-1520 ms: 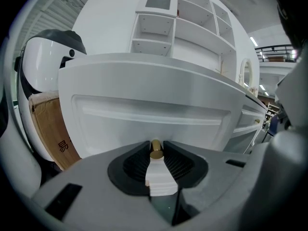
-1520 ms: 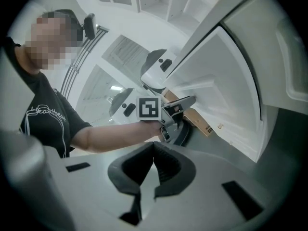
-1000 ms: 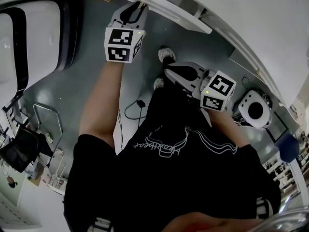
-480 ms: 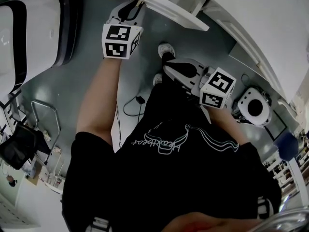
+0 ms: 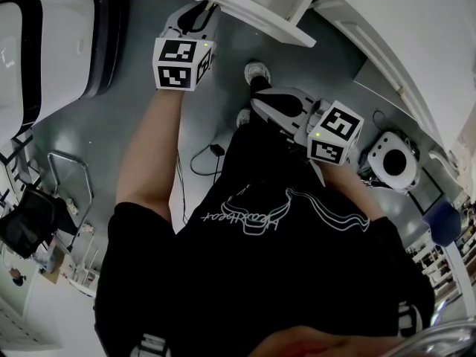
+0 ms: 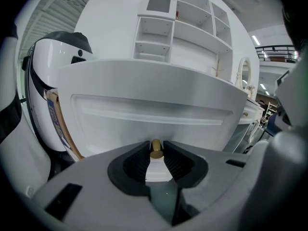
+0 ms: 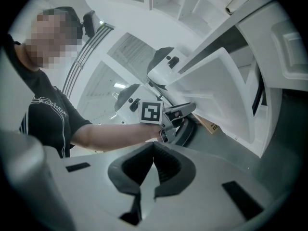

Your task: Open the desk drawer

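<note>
Large hall, white shelving, ceiling lights

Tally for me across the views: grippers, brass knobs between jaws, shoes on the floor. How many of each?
Grippers: 2 (left gripper, right gripper)
Brass knobs between jaws: 1 (brass knob, in the left gripper)
Shoes: 2 ()
Total: 5

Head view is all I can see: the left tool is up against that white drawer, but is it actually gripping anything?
Observer: Yes. The left gripper view shows the left tool clamped on a small brass knob on the drawer.
Operator: And the right tool, is it carrying something?
Observer: No. The right gripper view shows the right tool shut, with nothing between its jaws.
</note>
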`<state>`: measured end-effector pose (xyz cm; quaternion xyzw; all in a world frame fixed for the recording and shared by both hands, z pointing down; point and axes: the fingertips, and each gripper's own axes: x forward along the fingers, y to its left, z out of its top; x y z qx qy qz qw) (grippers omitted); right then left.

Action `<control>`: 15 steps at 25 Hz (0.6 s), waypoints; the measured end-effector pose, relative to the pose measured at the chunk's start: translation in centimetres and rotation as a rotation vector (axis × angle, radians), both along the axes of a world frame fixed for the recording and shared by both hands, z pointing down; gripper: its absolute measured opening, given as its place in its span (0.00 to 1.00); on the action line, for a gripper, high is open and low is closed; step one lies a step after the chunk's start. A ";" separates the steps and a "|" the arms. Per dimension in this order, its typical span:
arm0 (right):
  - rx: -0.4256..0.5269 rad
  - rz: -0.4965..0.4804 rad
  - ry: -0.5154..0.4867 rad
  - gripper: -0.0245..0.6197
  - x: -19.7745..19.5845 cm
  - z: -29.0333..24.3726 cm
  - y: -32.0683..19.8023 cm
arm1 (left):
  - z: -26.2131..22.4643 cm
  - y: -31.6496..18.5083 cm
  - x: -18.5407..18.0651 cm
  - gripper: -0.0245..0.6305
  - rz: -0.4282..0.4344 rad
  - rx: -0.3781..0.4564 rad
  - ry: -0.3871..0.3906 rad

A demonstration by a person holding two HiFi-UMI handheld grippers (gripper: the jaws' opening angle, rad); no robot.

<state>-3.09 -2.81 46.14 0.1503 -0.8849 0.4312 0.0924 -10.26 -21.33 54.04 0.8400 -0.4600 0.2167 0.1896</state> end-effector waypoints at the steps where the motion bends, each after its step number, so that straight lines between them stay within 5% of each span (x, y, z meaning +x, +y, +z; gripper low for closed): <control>1: 0.001 -0.001 0.000 0.05 -0.1 0.0 0.2 | 0.0 0.2 -0.1 0.18 -0.002 0.000 0.001; 15: 0.000 -0.031 -0.007 0.05 -1.0 -0.2 2.7 | 0.3 3.3 -2.0 0.18 -0.014 -0.008 -0.013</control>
